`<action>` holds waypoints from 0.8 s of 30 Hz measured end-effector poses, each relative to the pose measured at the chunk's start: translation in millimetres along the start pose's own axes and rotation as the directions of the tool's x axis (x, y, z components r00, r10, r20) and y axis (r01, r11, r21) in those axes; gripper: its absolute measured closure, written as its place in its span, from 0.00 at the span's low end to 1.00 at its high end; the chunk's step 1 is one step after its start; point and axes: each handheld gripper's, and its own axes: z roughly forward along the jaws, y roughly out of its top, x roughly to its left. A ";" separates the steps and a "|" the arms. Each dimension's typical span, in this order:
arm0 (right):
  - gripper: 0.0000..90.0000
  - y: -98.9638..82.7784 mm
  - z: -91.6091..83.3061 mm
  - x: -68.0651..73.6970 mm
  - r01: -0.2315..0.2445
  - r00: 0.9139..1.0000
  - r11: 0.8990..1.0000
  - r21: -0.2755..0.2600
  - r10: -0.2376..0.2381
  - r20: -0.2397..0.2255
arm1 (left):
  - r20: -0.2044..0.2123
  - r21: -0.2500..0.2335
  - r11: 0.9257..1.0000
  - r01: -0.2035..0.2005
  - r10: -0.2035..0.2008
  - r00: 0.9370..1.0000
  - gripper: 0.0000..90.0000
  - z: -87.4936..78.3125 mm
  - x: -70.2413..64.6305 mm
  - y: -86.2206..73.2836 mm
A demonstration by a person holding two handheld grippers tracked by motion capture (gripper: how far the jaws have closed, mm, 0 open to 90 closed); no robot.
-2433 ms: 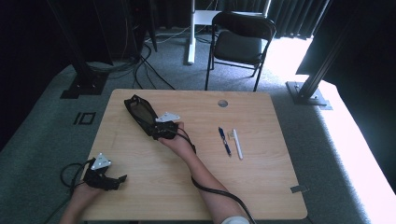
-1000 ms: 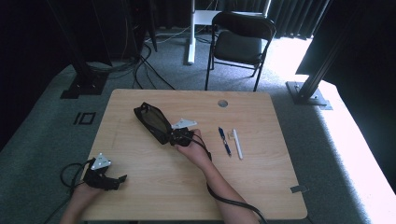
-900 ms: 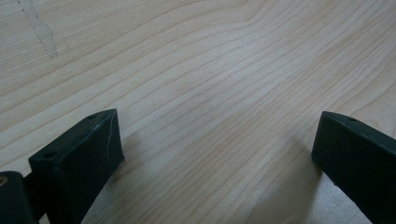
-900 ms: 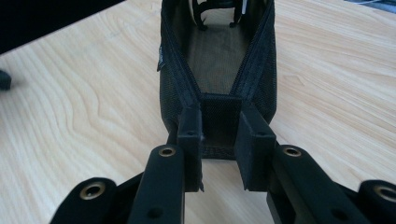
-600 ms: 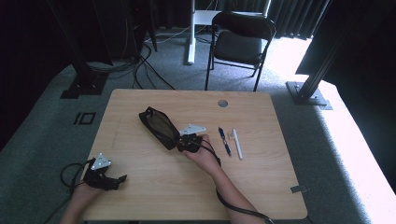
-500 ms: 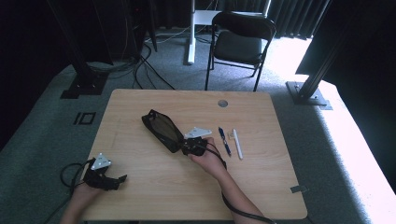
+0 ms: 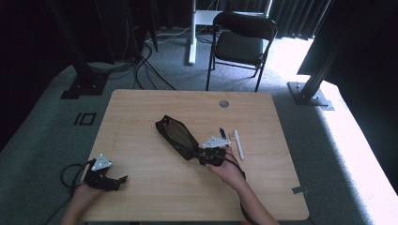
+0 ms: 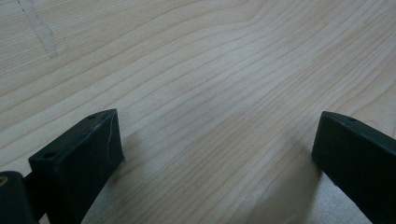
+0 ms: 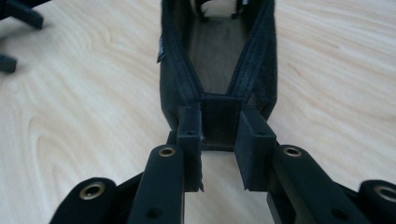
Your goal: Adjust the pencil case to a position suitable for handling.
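**Inspector A:** High view first. Where was the item?

**Inspector B:** A black zip pouch (image 7: 176,137) lay near the middle of the tabletop (image 7: 141,112), its long axis running from 10 o'clock to 4 o'clock. The right gripper (image 7: 202,154) met it at the 4 o'clock end. At 3 o'clock of that gripper lay a dark pen (image 7: 222,133) and a white pen (image 7: 239,145), just beside each other. The left gripper (image 7: 119,180) rested at the 7 o'clock corner, well apart from the pouch.

**A:** Left gripper view?

**B:** Jaws stood wide apart over bare wood, nothing between them.

**A:** Right gripper view?

**B:** Jaws were nearly closed and pinched the narrow fabric end tab of the pouch (image 9: 219,70), where the two zip tracks converge. The mouth gaped open toward 12 o'clock.

**A:** Handling?

**B:** In my judgement, light, soft and limp; it would sag or fold if lifted, so dragging by the tab suits it. The stitched end is the firmest hold; the fabric is not slippery.

**A:** Markings?

**B:** No brand or writing could be read.
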 end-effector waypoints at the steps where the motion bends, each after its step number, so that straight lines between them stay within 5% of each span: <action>1: 0.81 -2.2 -3.7 0.3 0.002 1.000 1.000 0.005 -0.002 -0.003 | 0.000 0.000 1.000 0.000 0.000 1.000 0.02 0.0 0.0 0.0; 24: 0.81 -46.9 -70.5 -9.1 -0.018 1.000 0.999 0.033 0.018 0.003 | 0.000 0.000 1.000 0.000 0.000 1.000 0.02 0.0 0.0 0.0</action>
